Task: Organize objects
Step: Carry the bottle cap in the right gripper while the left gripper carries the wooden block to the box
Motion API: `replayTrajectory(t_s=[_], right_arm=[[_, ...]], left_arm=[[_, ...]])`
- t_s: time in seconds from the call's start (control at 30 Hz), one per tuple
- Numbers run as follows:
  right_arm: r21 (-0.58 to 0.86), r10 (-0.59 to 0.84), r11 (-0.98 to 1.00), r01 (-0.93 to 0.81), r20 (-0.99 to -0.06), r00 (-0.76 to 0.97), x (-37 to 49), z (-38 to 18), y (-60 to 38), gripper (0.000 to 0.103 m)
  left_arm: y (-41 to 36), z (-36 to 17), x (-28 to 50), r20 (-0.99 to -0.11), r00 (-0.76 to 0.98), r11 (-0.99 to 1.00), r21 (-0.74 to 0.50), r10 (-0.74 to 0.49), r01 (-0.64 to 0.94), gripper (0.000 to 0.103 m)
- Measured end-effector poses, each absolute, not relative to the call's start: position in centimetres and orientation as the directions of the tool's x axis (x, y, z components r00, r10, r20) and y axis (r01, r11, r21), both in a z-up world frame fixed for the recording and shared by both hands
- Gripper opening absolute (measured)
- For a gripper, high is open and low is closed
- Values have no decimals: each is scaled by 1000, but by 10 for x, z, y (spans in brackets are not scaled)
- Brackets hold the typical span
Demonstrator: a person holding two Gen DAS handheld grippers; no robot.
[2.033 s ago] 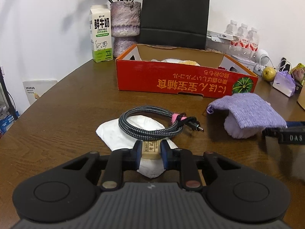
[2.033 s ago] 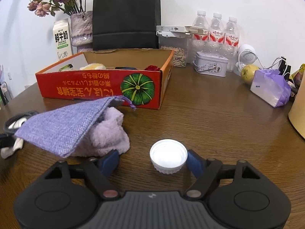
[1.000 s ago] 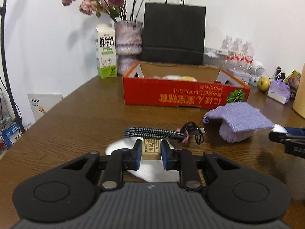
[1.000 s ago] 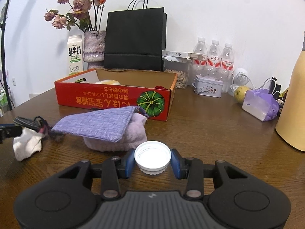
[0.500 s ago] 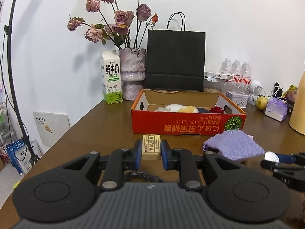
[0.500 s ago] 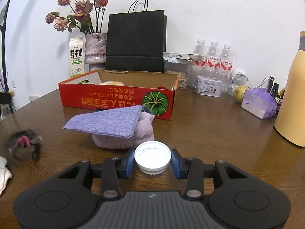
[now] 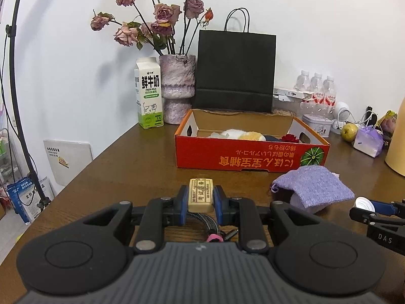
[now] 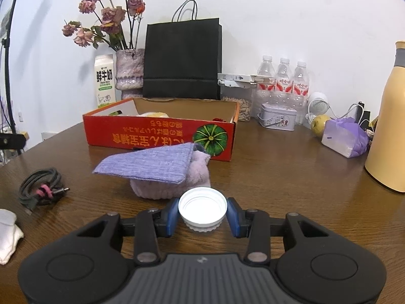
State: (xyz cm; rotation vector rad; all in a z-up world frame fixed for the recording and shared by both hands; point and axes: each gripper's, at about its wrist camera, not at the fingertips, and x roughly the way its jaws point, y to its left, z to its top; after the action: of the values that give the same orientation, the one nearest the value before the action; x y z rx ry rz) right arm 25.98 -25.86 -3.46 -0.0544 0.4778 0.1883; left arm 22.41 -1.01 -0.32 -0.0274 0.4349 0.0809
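A small cream eraser-like block (image 7: 200, 194) with printed characters sits clamped between the blue pads of the left gripper (image 7: 200, 202), its jaws narrow and pressed on both long sides; the block is held clear of the wooden table (image 7: 131, 167). Below it, close under the jaws, a braided cable (image 7: 206, 221) with a pink tie shows, though whether it touches the gripper is hard to tell from this angle. In the right wrist view the same cable (image 8: 40, 187) lies coiled on the table, with a white cloth (image 8: 7, 233) just beside it at the left edge.

The right gripper (image 8: 202, 214) holds a white bottle cap (image 8: 202, 206), open side up, its pads closed on the rim at either side. Directly ahead of the cap, near it, lies a purple pouch (image 8: 149, 164) draped over a pale fuzzy cloth (image 8: 172, 185), which stands between the cap and the red cardboard box (image 8: 141, 136). From the left wrist view the way from the block to the box (image 7: 250, 157) is open table, the pouch (image 7: 314, 187) lying off to the right.

The box holds some soft white and yellow things and something dark red. Behind it stand a black paper bag (image 7: 235, 71), a vase of dried roses (image 7: 177, 86) and a milk carton (image 7: 149, 93). To the right are water bottles (image 8: 283, 81), a small tin (image 8: 277, 119), a pear-like fruit (image 8: 317, 124), a purple-wrapped packet (image 8: 344, 139) and a yellow flask (image 8: 389, 131).
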Motion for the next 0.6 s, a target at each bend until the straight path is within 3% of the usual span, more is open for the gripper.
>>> replayTrajectory(t_s=[0.6], right_arm=[[35, 294, 953, -302, -363, 884, 228, 0, -231, 39]], left_arm=[[-10, 5, 227, -415, 908, 998, -17, 47, -59, 22]])
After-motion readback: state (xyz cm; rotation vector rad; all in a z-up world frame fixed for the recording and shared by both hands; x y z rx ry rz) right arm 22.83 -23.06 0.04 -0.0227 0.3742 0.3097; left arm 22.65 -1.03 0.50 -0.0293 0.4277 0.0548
